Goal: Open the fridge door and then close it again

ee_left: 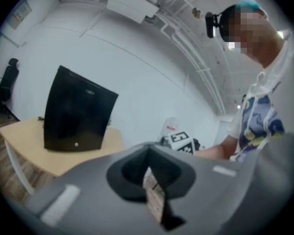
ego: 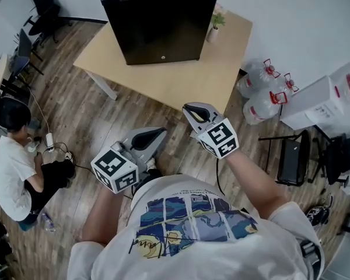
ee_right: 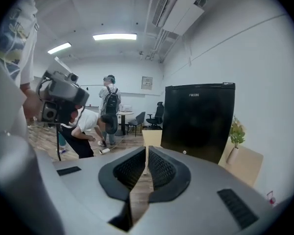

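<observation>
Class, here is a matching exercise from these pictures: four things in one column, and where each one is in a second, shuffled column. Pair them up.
Things
1. fridge
2. potted plant
3. water bottles
4. crouching person

Places (sides as in the head view)
A. on the floor, right of the table
B. on the table's far part, door shut
C. on the floor, left of the table
D. on the table, just right of the fridge

Pairs: 1-B, 2-D, 3-A, 4-C
</observation>
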The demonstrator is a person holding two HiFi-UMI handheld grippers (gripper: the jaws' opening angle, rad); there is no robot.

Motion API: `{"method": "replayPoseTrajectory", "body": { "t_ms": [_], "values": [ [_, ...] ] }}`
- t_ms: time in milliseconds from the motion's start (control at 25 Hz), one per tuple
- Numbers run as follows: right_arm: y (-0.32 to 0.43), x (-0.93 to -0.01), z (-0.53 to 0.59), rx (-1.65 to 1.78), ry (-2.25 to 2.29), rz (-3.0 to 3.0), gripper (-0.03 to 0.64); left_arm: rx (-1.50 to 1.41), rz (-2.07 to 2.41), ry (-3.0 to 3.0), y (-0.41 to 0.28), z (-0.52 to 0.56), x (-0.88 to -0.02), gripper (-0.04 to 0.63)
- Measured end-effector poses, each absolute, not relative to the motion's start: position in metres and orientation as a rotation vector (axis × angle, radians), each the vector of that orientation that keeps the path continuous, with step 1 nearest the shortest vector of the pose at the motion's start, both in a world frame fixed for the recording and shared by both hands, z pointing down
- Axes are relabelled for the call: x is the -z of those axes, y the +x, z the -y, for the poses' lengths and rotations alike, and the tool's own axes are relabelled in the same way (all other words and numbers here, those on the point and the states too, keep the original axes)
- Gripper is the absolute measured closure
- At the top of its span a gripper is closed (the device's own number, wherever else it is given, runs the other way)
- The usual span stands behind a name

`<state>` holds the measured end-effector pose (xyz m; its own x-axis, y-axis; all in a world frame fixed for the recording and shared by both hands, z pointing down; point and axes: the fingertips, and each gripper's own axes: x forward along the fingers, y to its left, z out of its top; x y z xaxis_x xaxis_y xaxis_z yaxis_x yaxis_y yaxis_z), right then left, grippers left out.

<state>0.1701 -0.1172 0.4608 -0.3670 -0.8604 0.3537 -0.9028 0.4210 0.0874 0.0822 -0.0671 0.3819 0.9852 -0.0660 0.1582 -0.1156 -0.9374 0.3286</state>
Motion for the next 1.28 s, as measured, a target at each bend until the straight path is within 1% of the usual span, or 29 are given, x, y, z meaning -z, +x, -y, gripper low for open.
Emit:
{"method": "replayPoseTrajectory", "body": {
  "t_ms": [320,480,880,1280],
  "values": [
    [0.166,-0.478,0.003,-0.274,1.492,2.382,0.594,-0.290,0.352,2.765,0.055,0.023,-0.416,0.586],
    [0.168,-0.480,-0.034,-0.312,1.482,2.386,0.594,-0.305,0.409,2.732,0.046,0.002,-0.429,0.586],
    [0.170,-0.476,-0.078,-0.279,1.505,2.383,0.597,-0.304,0.407,2.761,0.063,-0.036,-0.428,0.586],
    [0.158,-0.473,-0.094,-0.258,1.497,2.395,0.598,-0.296,0.424,2.758,0.055,-0.050,-0.431,0.586]
  ]
}}
